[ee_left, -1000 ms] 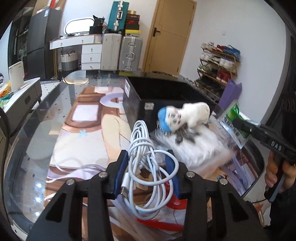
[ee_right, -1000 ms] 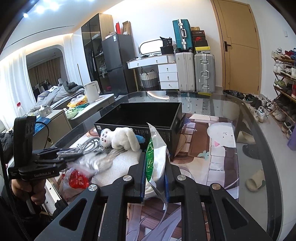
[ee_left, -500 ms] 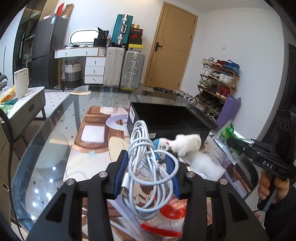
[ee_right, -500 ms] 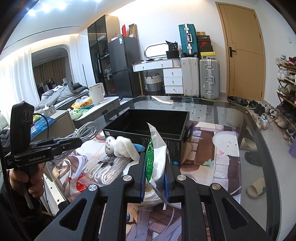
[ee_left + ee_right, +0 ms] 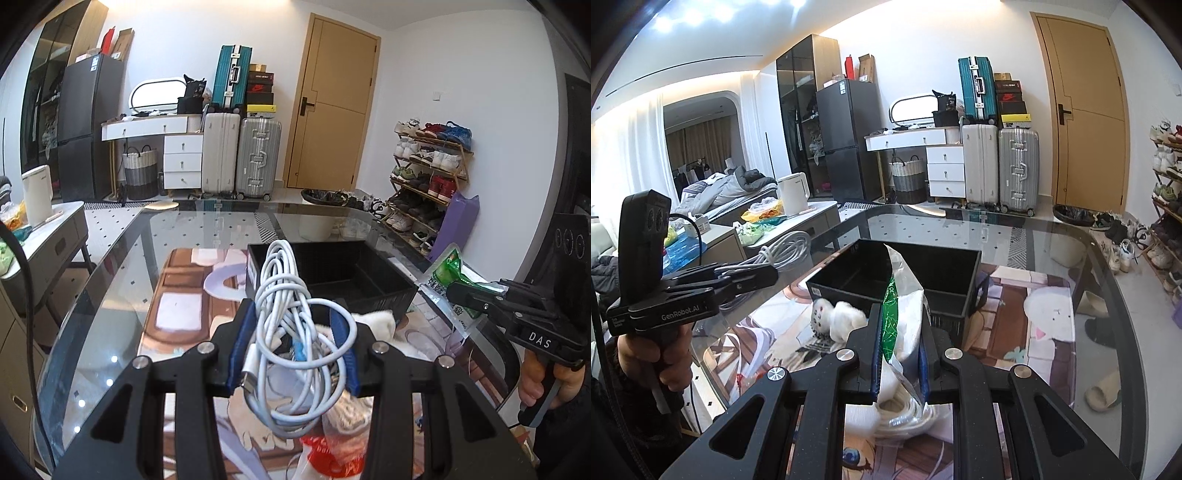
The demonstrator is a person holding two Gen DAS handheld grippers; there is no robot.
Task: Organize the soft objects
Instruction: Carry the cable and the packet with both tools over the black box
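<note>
Left claw (image 5: 291,354): clamped on the white cable bundle (image 5: 291,325), held clear above the tabletop (image 5: 122,280); the squeeze across the middle likely keeps the loops from spilling.
Plush toy (image 5: 836,317): lies on the tabletop against the near wall of the black bin (image 5: 945,269) (white body, face toward the right camera), not yet picked up.
Black bin: open-topped, divided, nothing visible inside; seemingly the destination, since both claws point toward it.
Right claw (image 5: 899,354): closed on the green-and-white packet (image 5: 903,317), gripped at its lower part so it stands upright, in the air just short of the bin.
</note>
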